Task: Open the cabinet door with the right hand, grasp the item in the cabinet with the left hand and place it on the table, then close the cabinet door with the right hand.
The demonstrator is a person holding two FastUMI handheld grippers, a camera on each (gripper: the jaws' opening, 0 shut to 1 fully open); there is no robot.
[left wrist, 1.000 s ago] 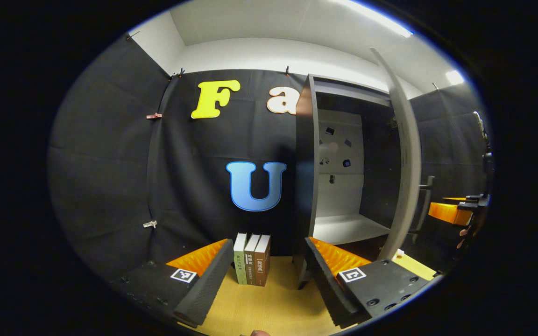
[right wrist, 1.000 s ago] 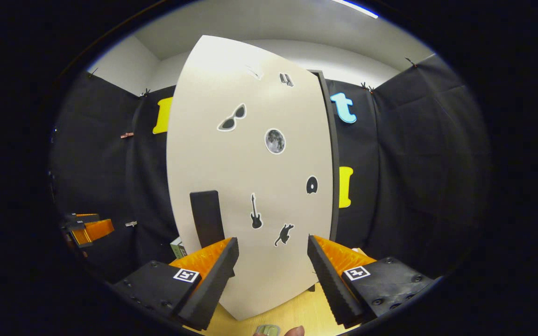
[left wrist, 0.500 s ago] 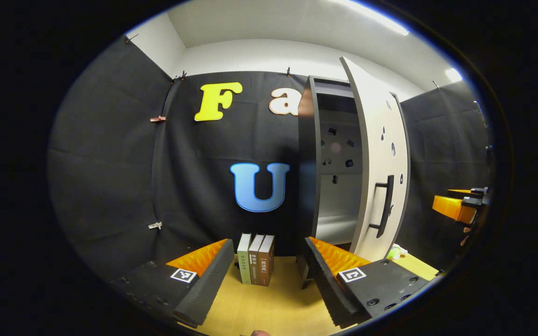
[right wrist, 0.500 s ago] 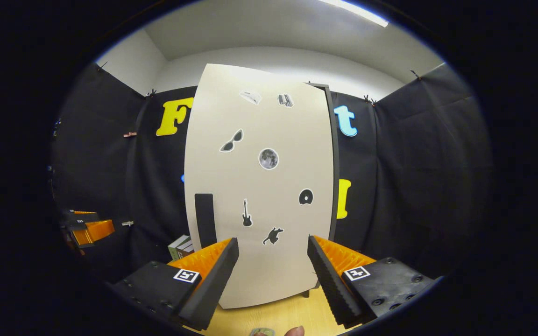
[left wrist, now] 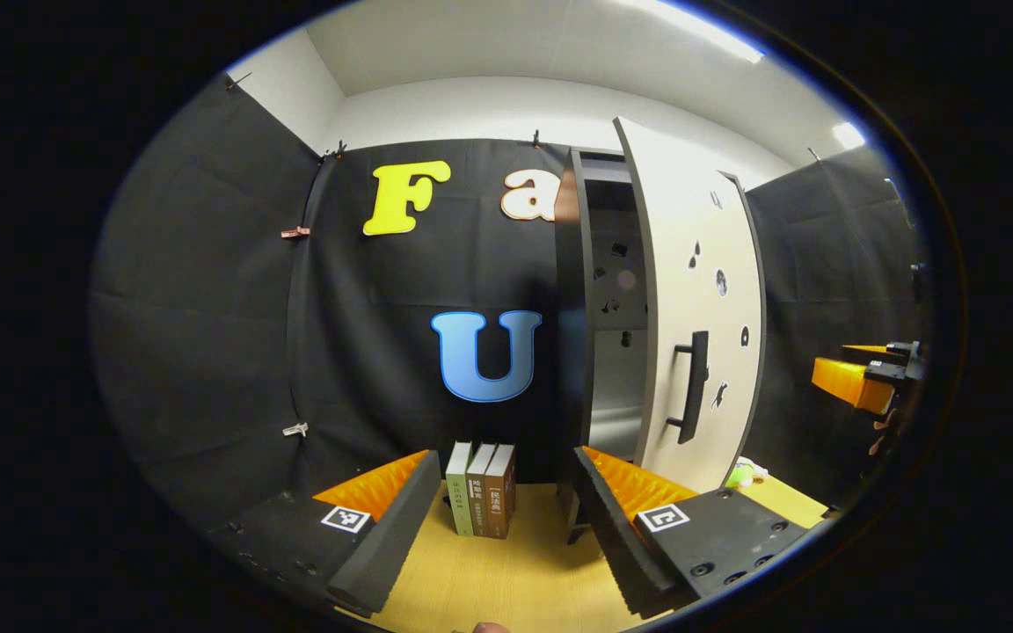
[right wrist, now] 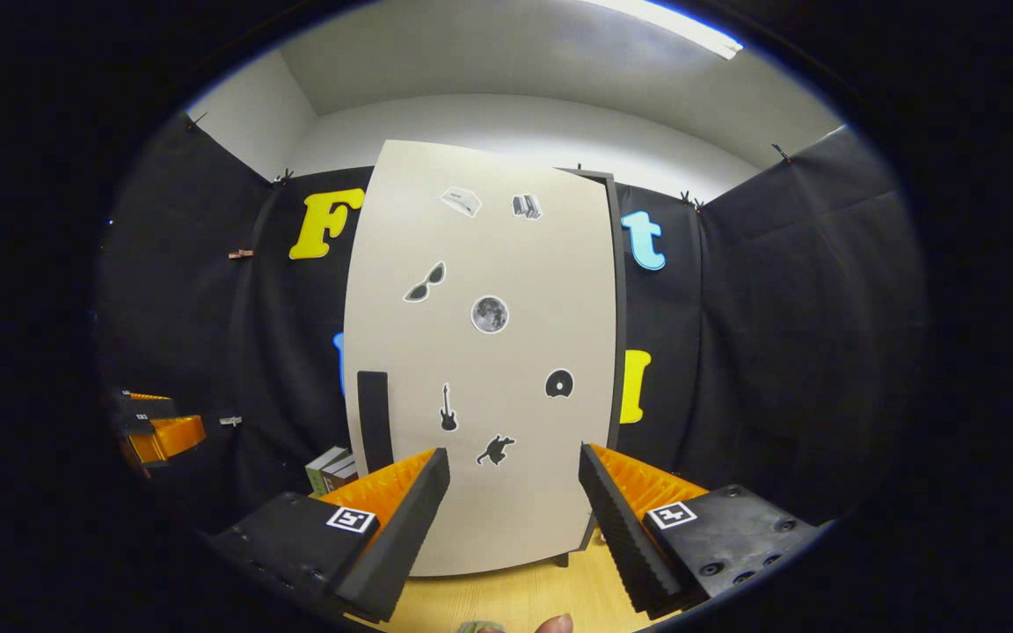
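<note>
The cabinet stands on the wooden table, its pale door nearly shut, leaving a narrow gap onto the inside. The door carries a dark bar handle and small stickers. A small light green object lies on the table by the door's foot. My left gripper is open and empty, low over the table in front of the cabinet's left side. My right gripper is also open and empty, facing the door a short way off, with the handle to its left.
Three upright books stand on the table against the black wall, left of the cabinet. The right gripper appears at the far right of the left gripper view, and the left gripper at the far left of the right gripper view.
The door has swung from wide open to nearly shut. My right gripper has drawn back from the door, staying open. My left gripper has barely moved.
</note>
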